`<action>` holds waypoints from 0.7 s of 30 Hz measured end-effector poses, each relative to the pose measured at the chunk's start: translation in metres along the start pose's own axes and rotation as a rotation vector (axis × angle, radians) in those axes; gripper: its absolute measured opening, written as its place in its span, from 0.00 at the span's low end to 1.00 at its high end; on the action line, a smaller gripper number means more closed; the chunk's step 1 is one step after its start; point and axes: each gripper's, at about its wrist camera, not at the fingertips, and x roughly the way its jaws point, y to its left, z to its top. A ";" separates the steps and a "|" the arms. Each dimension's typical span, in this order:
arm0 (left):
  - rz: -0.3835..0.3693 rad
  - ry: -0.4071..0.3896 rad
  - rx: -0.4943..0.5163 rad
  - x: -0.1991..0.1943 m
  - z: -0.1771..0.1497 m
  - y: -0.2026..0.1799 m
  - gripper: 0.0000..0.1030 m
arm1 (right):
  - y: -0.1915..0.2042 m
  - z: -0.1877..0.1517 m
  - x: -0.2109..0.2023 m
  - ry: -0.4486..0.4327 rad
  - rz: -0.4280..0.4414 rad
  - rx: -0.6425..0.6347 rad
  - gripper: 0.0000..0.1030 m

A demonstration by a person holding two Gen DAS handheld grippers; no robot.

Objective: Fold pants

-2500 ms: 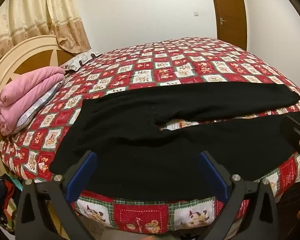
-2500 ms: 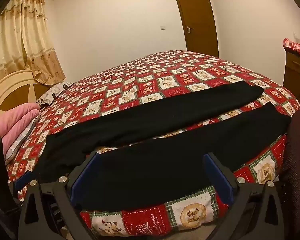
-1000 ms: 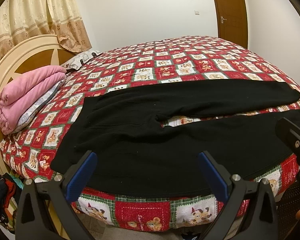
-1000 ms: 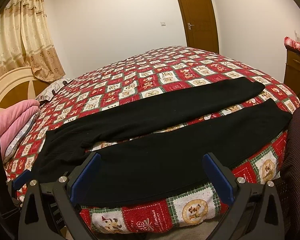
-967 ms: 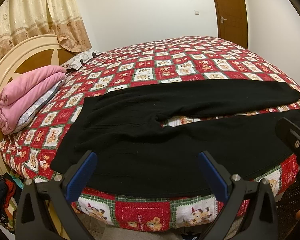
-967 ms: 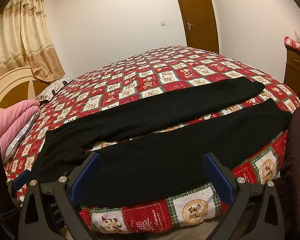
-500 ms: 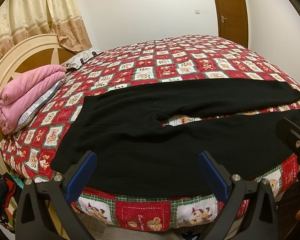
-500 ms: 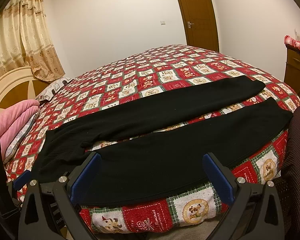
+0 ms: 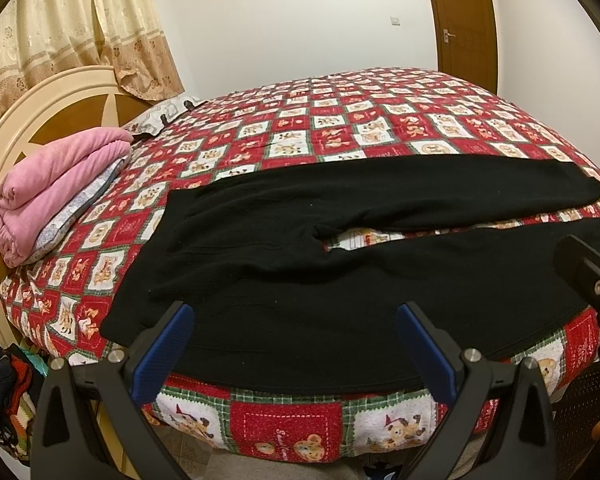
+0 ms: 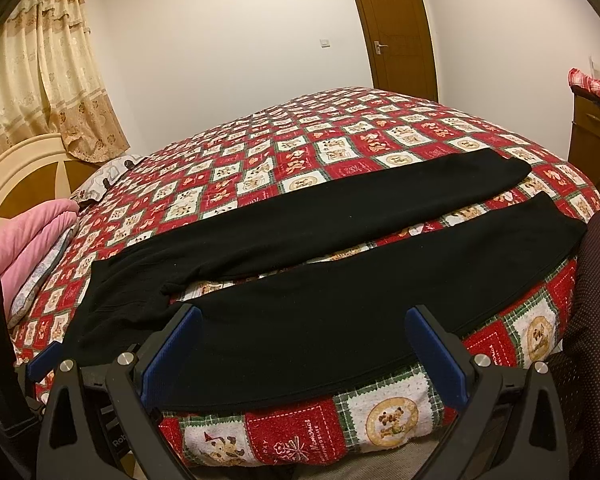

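1. Left wrist view: the left gripper (image 9: 294,342), jaws spread wide and empty, hovers at lower centre, before the bed's near edge.
2. Right wrist view: the right gripper (image 10: 302,346) is likewise released, holding nothing.
3. Black pants (image 9: 300,264) lie flat across mid-frame on the patchwork quilt (image 9: 340,128), legs parted.
4. A folded pink blanket (image 9: 48,184) rests at left.

Bed with red patchwork teddy-bear quilt (image 9: 332,92) ahead of the tongs, folded pink blanket (image 9: 56,184) far left by the cream headboard (image 9: 40,100), beige patterned curtain (image 9: 80,28) behind, brown door (image 10: 392,28) far right, wooden dresser (image 10: 592,140) at right edge
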 end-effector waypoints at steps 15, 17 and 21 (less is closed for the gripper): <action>0.005 0.023 -0.001 0.005 0.001 -0.003 1.00 | -0.001 -0.006 0.005 0.019 -0.001 0.011 0.99; 0.005 0.030 0.000 0.005 0.001 -0.005 1.00 | -0.002 -0.004 0.007 0.025 -0.002 0.015 0.99; 0.002 0.041 0.003 0.009 0.000 -0.006 1.00 | -0.002 -0.006 0.011 0.032 -0.009 0.013 0.99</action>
